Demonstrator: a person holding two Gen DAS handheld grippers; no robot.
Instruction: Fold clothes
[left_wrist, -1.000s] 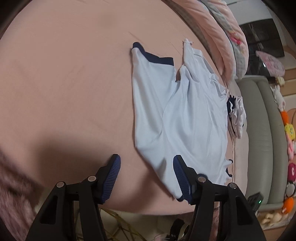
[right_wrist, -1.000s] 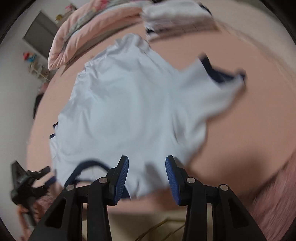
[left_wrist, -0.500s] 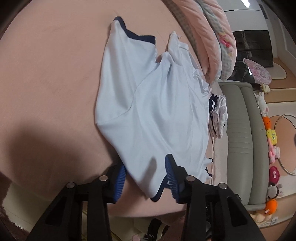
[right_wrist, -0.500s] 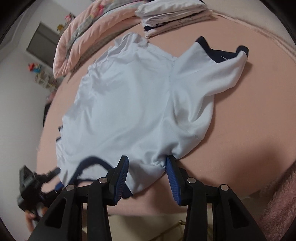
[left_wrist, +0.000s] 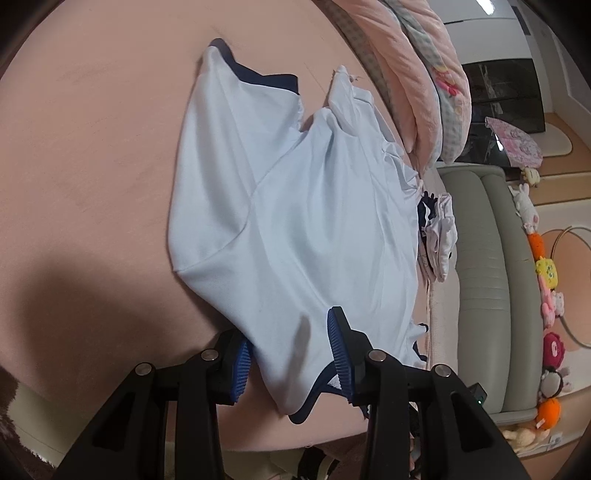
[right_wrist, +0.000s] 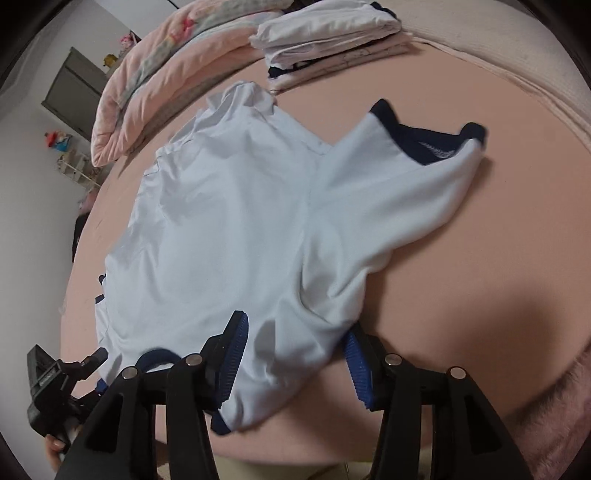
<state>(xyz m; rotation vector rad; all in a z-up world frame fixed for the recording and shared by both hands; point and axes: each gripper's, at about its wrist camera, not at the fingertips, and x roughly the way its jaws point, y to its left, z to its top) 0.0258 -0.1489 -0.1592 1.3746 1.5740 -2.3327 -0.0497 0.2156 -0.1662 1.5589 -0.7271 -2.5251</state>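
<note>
A pale blue T-shirt (left_wrist: 295, 221) with navy trim lies spread on the pink bed (left_wrist: 92, 147); it also shows in the right wrist view (right_wrist: 240, 221). My left gripper (left_wrist: 288, 354) is open, its blue-padded jaws straddling the shirt's near edge by the navy collar. My right gripper (right_wrist: 295, 354) is open too, its jaws either side of the near shoulder edge. One sleeve with a navy cuff (right_wrist: 424, 144) lies out to the right. The left gripper (right_wrist: 62, 384) shows at the lower left of the right wrist view.
A stack of folded clothes (right_wrist: 332, 33) sits at the far side of the bed, beside a rolled pink quilt (right_wrist: 166, 74). A grey-green sofa (left_wrist: 487, 258) with plush toys (left_wrist: 546, 273) stands beyond the bed. A fuzzy mauve rug (right_wrist: 554, 406) lies below the bed edge.
Both grippers have moved in onto the shirt's near edge, so cloth now lies between each pair of jaws. The shirt has settled flat on the bed.
</note>
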